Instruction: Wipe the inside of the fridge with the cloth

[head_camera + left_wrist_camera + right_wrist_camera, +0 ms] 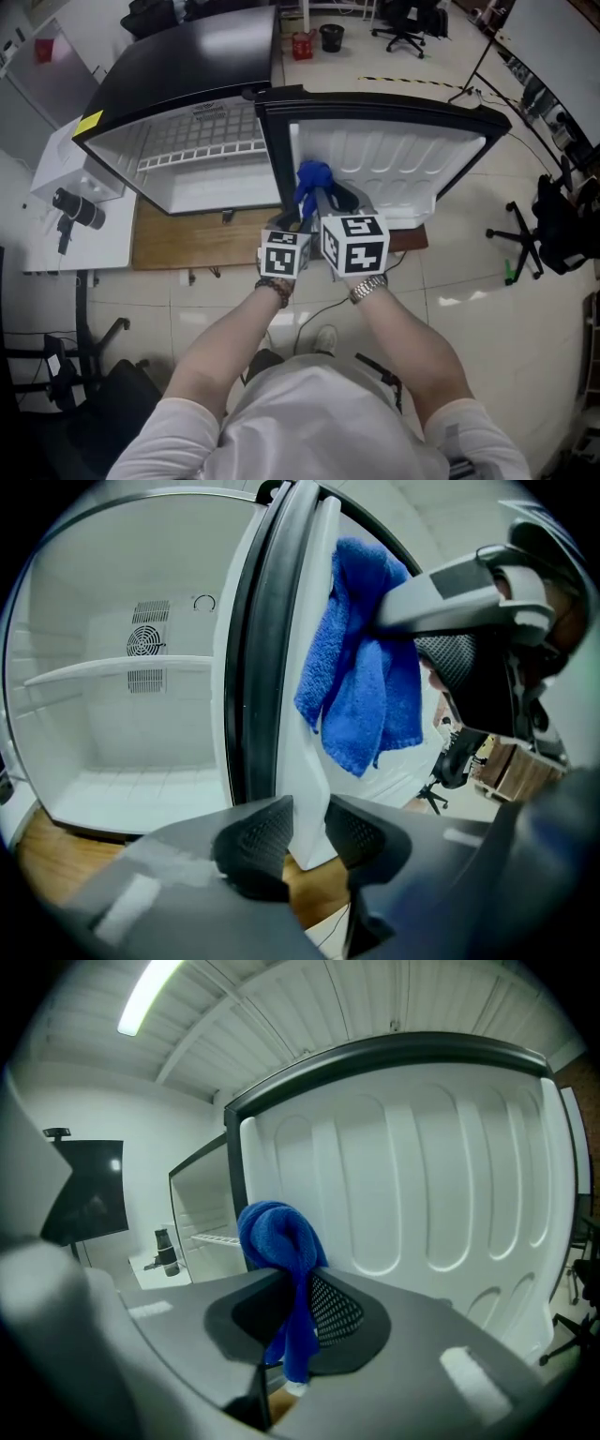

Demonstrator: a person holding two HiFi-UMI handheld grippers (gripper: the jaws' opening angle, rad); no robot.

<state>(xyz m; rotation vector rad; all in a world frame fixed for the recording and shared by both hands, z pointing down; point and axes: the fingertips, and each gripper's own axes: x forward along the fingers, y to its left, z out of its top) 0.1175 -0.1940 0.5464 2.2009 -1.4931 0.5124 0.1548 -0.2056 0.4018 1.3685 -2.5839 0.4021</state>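
Wiping seems not yet begun: right gripper (298, 1312), fingers clamped on a blue terry cloth (277, 1232), hangs before the open white fridge door (394, 164) at one o'clock, left gripper (307, 832) pinching that door's edge between its fingers, white fridge cavity (202, 187) at ten o'clock apparently untouched.

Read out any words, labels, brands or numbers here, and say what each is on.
No text here can be read.
Small print inside the fridge: too blurred to read.
Yellow sticker on the fridge's top corner: nothing legible.
Marker cubes: black square patterns, no letters.
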